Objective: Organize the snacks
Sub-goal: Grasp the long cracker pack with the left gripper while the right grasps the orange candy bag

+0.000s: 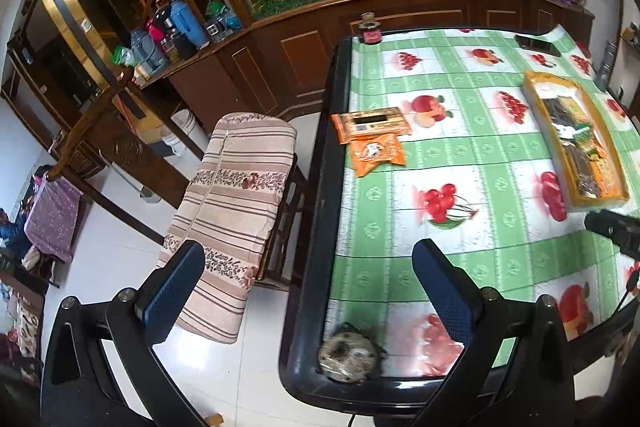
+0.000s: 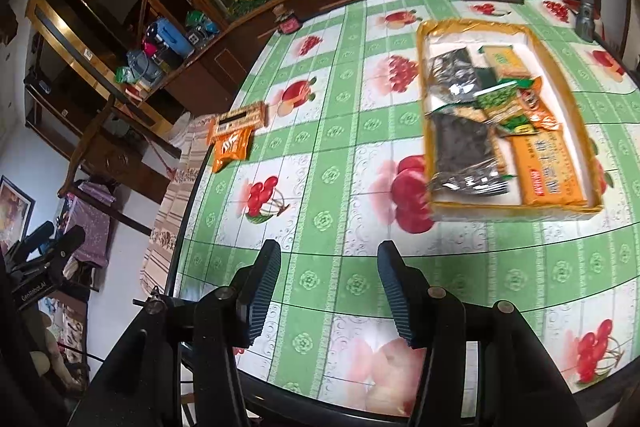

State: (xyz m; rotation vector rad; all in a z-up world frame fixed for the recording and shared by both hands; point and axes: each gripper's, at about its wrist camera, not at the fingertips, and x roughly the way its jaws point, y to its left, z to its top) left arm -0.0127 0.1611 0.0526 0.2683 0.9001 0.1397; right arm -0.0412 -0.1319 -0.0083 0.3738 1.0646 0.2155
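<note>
A yellow tray (image 2: 425, 39) on the table holds several snack packs, dark, green and orange; it also shows in the left wrist view (image 1: 534, 95). Two loose snacks lie at the table's left edge: a long orange-brown bar pack (image 1: 372, 123) (image 2: 240, 119) and a small orange pack (image 1: 376, 153) (image 2: 231, 149) touching it. A round wrapped snack (image 1: 348, 353) lies at the near table edge, between my left fingers. My left gripper (image 1: 308, 275) is open and empty above the table's edge. My right gripper (image 2: 328, 267) is open and empty above the near table, short of the tray.
The table (image 1: 500, 259) has a green fruit-print cloth. A phone (image 1: 538, 45) and a small jar (image 1: 370, 29) lie at its far end. A cushioned chair (image 1: 232, 211) stands left of the table. A wooden cabinet (image 1: 280, 39) lies behind.
</note>
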